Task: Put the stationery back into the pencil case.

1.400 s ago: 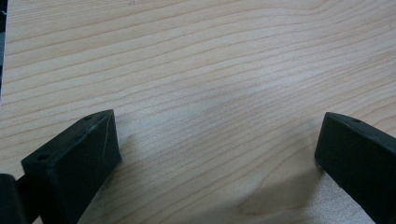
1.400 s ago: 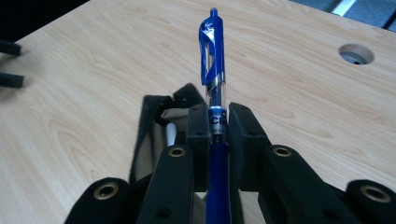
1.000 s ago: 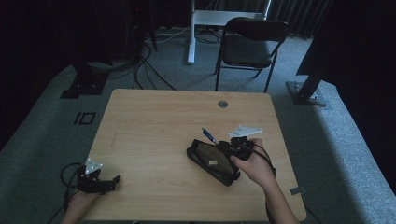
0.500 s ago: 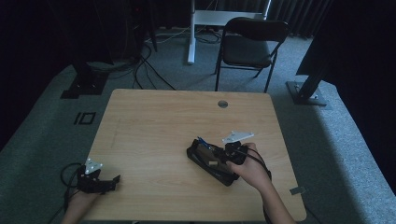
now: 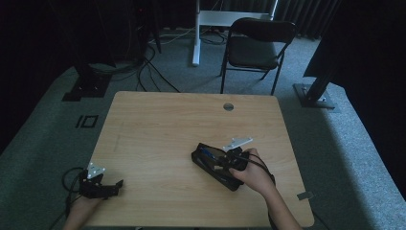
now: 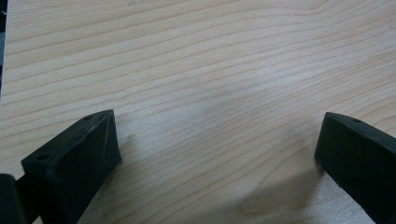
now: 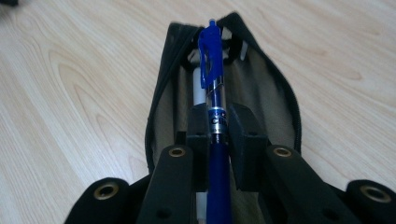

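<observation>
- While we look along the right hand-held gripper [image 7: 218,126], we have its jaws clamped tight on a blue pen [image 7: 215,112], pinching the barrel near mid-length so the clip end pokes forward past the pads.
- We hold that pen lengthwise over the open black pencil case [image 7: 275,93], lined up with the mouth of the zip; to our eye that alignment is there so the pen can slide straight in rather than snag on the edges.
- We can make out something pale, likely another pen, already lying inside beneath the blue one.
- From above, the pencil case [image 5: 210,165] sits on the desk [image 5: 158,124] at lower right of centre, lying on a slant, with the right hand-held gripper [image 5: 229,160] right over it and the hand behind.
- Our left hand-held gripper [image 5: 111,186] rests at the lower left corner of the desk, well apart from the case.
- In its own view those jaws stand wide apart over bare wood grain with nothing between them; we judge it is parked out of the way, since the case lies steady enough for one-handed work.
</observation>
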A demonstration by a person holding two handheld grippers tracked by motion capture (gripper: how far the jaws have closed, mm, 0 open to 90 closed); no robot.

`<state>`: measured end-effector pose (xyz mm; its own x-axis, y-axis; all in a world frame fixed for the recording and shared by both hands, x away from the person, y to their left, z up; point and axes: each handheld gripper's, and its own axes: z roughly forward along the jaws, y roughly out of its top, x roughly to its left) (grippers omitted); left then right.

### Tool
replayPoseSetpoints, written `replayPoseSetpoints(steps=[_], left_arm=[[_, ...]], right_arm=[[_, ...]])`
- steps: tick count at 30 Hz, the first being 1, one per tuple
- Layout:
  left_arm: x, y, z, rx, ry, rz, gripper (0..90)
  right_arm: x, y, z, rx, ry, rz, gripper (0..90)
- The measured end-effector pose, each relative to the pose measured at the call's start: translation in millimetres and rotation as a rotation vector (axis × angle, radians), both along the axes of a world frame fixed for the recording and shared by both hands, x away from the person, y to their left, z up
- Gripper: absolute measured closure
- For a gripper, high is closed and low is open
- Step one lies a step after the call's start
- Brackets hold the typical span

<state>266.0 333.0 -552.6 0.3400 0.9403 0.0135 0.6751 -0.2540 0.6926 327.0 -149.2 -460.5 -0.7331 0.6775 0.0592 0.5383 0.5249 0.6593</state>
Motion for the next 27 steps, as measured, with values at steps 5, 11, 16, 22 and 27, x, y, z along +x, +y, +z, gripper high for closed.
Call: replayPoseSetpoints(steps=[5,11,16,22,27], left_arm=[[0.0,0.0,0.0,0.000,0.000,0.000,0.0],[0.0,0.0,0.0,0.000,0.000,0.000,0.0],[0.0,0.0,0.0,0.000,0.000,0.000,0.0],[0.0,0.0,0.0,0.000,0.000,0.000,0.0],[0.0,0.0,0.0,0.000,0.000,0.000,0.0]], right_arm=[[3.4,2.5,-5.6,-0.026,0.017,0.002,79.1],[6.3,5.8,-7.7,-0.034,0.019,0.002,79.2],[7.6,8.5,-8.8,-0.040,0.024,0.005,79.2],[8.7,12.6,-10.7,-0.047,0.031,0.003,79.2],[9.6,16.4,-13.0,-0.060,0.039,0.011,79.2]])
